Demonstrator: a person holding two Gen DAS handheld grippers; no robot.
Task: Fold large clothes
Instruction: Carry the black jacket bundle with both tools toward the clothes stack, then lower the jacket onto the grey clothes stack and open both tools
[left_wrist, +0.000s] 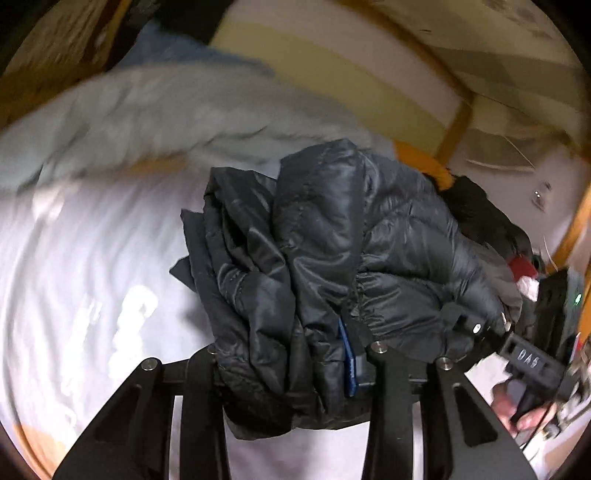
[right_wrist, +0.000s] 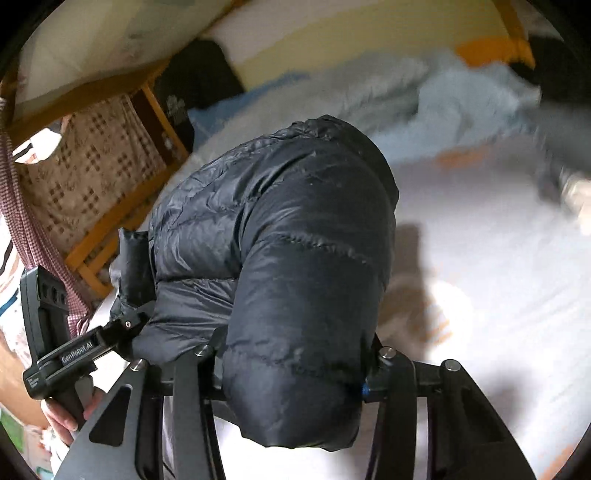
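Observation:
A black quilted puffer jacket (left_wrist: 332, 251) hangs bunched in the air above a white bed sheet (left_wrist: 92, 277). My left gripper (left_wrist: 291, 365) is shut on a thick fold of the jacket, which fills the space between its fingers. My right gripper (right_wrist: 295, 365) is shut on a padded part of the same jacket (right_wrist: 295, 229). In the left wrist view the right gripper (left_wrist: 476, 332) clamps the jacket's right edge. In the right wrist view the left gripper (right_wrist: 125, 325) clamps its left edge. The fingertips are hidden by fabric.
A pale blue fluffy blanket (left_wrist: 147, 110) lies at the far side of the bed, also in the right wrist view (right_wrist: 443, 99). A wooden bed frame (right_wrist: 122, 221) runs along the left. An orange and black garment (left_wrist: 436, 173) lies behind the jacket.

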